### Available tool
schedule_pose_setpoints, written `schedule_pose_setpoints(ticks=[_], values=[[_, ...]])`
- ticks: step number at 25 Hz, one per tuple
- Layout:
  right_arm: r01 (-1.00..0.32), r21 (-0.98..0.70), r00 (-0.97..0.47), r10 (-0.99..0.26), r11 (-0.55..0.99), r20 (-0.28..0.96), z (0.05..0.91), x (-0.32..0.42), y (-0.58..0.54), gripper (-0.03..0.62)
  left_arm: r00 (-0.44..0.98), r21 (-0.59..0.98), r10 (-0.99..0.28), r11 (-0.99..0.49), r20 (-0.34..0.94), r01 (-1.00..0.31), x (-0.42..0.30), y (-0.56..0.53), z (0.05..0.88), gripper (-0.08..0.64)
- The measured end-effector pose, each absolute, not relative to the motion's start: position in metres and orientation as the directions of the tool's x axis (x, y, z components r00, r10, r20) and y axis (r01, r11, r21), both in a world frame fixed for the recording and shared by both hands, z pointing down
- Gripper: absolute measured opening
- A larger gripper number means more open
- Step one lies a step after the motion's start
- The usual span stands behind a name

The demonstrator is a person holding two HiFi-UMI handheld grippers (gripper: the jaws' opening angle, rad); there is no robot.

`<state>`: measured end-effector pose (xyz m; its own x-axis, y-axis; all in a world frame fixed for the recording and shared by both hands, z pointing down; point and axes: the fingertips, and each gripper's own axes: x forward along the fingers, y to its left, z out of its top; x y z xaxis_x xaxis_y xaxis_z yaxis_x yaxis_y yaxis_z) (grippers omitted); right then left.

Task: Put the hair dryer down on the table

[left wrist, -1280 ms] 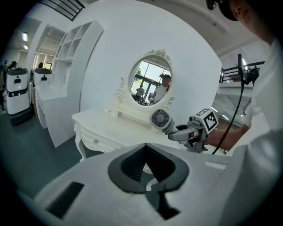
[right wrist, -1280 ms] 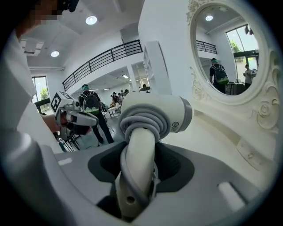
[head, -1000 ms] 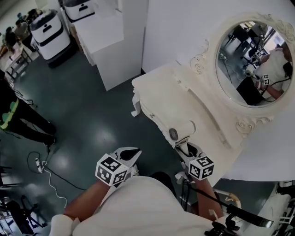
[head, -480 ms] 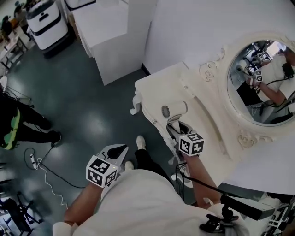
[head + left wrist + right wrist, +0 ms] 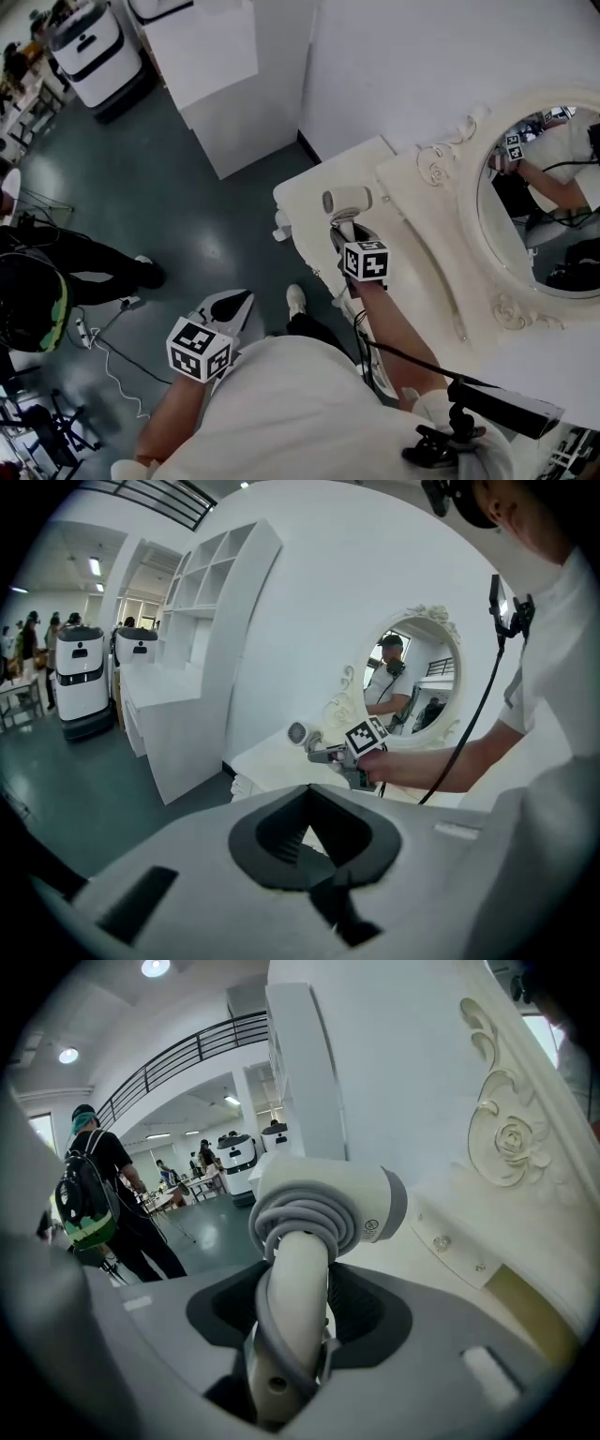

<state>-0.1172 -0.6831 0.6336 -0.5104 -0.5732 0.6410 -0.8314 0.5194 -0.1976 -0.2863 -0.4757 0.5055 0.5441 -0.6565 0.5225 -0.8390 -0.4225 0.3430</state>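
Observation:
A white hair dryer (image 5: 346, 200) with its grey cord wound round the neck (image 5: 323, 1206) is held by its handle. My right gripper (image 5: 342, 230) is shut on that handle, whose sides the dark pads (image 5: 349, 1305) press. The dryer hangs over the near left end of the cream dressing table (image 5: 309, 192); I cannot tell whether it touches the top. The left gripper view shows the hair dryer (image 5: 298, 733) and the right gripper (image 5: 323, 754) slightly above the tabletop. My left gripper (image 5: 232, 305) stays low beside my body, over the floor, with nothing in it.
An ornate oval mirror (image 5: 544, 206) rises behind the table, with a carved scroll (image 5: 511, 1138) close to the dryer. A white cabinet (image 5: 220, 75) and a white machine (image 5: 94, 56) stand across the dark floor. A person in dark clothes (image 5: 37, 291) and cables (image 5: 103, 347) are at left.
My right gripper has carried the hair dryer farther along the table toward its far left end. The left gripper has stayed low at my side.

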Motion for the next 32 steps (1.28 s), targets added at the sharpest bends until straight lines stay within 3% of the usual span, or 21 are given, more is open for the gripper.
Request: schedule_pose_setpoints(ticks=[11, 32], values=[[-0.874, -0.157, -0.422, -0.557, 0.461, 0.715, 0.702, -0.123, -0.777, 0.199, 0.471, 0.320, -0.660, -0.346, 0.585, -0.882, -0.289, -0.535, 0.507, 0.003], [-0.906, -0.064, -0.323, -0.586, 0.418, 0.743, 0.739, -0.106, -0.845, 0.201, 0.414, 0.320, -0.660, -0.267, 0.627, -0.909, -0.302, -0.582, 0.523, 0.003]])
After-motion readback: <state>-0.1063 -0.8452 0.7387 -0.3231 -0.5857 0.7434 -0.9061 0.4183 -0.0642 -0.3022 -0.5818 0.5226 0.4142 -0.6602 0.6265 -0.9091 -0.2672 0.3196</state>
